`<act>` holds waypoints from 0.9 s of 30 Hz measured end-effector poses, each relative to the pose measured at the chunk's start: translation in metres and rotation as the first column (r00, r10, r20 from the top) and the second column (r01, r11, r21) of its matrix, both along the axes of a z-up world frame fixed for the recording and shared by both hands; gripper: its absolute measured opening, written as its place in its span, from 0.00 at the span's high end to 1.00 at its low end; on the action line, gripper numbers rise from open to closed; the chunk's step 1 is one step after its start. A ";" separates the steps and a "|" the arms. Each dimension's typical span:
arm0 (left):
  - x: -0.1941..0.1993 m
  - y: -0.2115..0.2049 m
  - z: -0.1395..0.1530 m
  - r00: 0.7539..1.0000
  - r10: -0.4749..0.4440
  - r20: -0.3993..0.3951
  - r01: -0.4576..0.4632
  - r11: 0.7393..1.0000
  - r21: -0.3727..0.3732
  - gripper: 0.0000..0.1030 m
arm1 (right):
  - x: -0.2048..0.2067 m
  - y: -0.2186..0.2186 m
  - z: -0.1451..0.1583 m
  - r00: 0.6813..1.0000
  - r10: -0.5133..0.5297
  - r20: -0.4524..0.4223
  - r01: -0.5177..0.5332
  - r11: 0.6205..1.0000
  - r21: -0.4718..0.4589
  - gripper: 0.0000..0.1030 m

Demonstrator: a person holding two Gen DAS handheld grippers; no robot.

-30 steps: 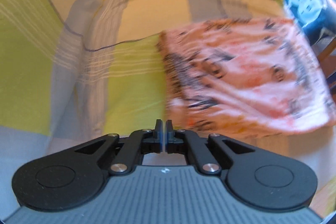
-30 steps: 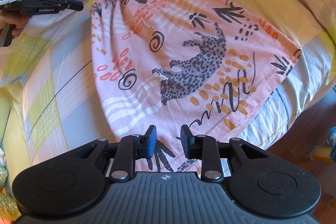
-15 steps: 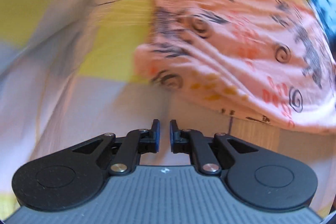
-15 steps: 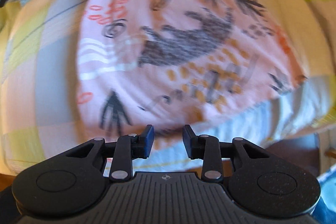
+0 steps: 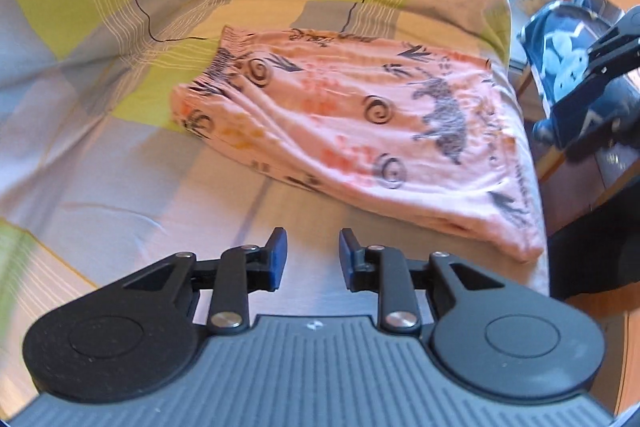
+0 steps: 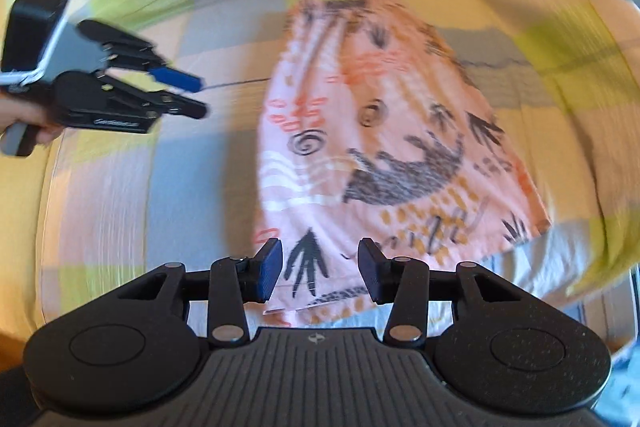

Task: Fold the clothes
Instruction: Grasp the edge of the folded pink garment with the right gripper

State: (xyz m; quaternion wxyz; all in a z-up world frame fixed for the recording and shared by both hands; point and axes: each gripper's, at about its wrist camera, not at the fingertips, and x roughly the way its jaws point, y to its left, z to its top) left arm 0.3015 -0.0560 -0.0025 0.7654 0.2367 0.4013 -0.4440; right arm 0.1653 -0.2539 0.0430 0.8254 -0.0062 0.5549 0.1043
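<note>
A pink garment [image 5: 360,123] printed with leopards and black spirals lies folded flat on the checked bedspread [image 5: 120,7]. My left gripper [image 5: 308,259] hovers open over bare bedspread, a short way from the garment's near edge, holding nothing. In the right wrist view the same garment [image 6: 380,147] fills the middle, and my right gripper [image 6: 320,267] stands open above its near hem with nothing between the fingers. The left gripper [image 6: 188,99] shows there at the left, open, held by a hand. The right gripper [image 5: 592,87] appears at the left wrist view's right edge.
The bed's edge [image 5: 536,187] runs down just right of the garment, with wooden floor [image 5: 628,327] below. A dark blue item with white shapes [image 5: 560,47] sits beyond the bed on the right. Bedspread stretches left of the garment [image 6: 100,187].
My left gripper has gone from shut to open and pulled back from the garment. The right gripper opened wider and shifted along the near hem. Both views swung.
</note>
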 end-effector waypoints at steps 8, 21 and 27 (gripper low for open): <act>-0.050 0.002 -0.054 0.969 0.233 0.086 -0.229 0.972 -0.057 0.71 | -0.047 0.031 -0.069 0.894 0.415 0.168 -0.407 0.910 -0.081 0.56; -0.107 0.004 -0.053 0.864 0.421 0.277 -0.366 0.902 -0.229 0.68 | -0.126 0.068 -0.128 0.557 0.768 0.316 -0.484 0.610 -0.628 0.61; -0.159 0.011 -0.018 0.837 0.464 0.291 -0.410 0.883 -0.228 0.65 | -0.141 0.075 -0.136 0.543 0.786 0.296 -0.443 0.567 -0.694 0.97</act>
